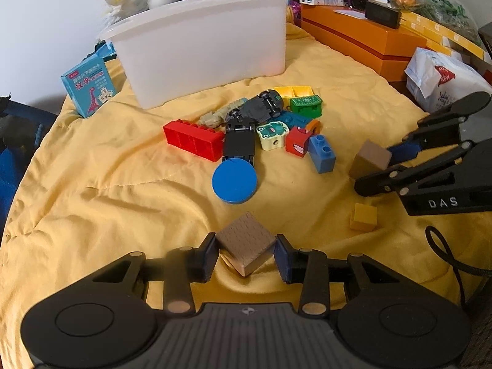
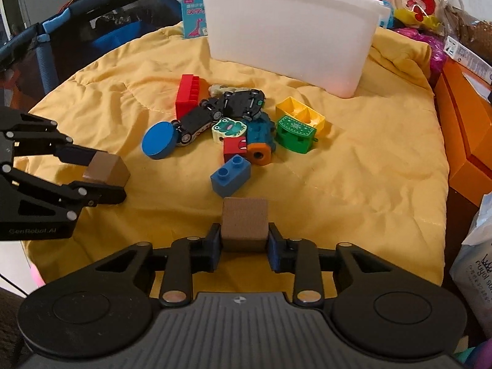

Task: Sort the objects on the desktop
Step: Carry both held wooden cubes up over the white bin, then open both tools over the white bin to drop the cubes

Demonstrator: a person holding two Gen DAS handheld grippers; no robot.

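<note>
Yellow cloth (image 1: 101, 184) covers the desk, and the white bin (image 1: 203, 52) at its far side serves as landmark for all positions below. Left of the bin stands a blue card box (image 1: 89, 87), apart from the toys. In front of the bin lies the unsorted pile, from left to right: a red brick (image 1: 193, 140), a blue disc (image 1: 234, 180) on the pile's near edge, two black cars (image 1: 250, 123) lying wheels-up, a frog block (image 1: 272, 132), a red cube (image 1: 297, 141), a blue brick (image 1: 321, 153), with a green brick (image 1: 307, 105) and a yellow brick (image 1: 292, 91) closer to the bin. A small yellow cube (image 1: 363, 216) lies alone, well in front of the bin and to the right of the pile. The left gripper (image 1: 246, 253), far in front of the bin, has its pads against two sides of a wooden block (image 1: 246, 246), clamped and tilted on a corner. The right gripper (image 2: 244, 243), also well short of the bin, is closed around a second wooden block (image 2: 244, 223), held square between the pads. The bin's interior is hidden in both views, so what has already been sorted cannot be told. As a judgement, the task stands early: both blocks are gripped but not yet delivered, and the whole pile and the yellow cube remain on the cloth.
</note>
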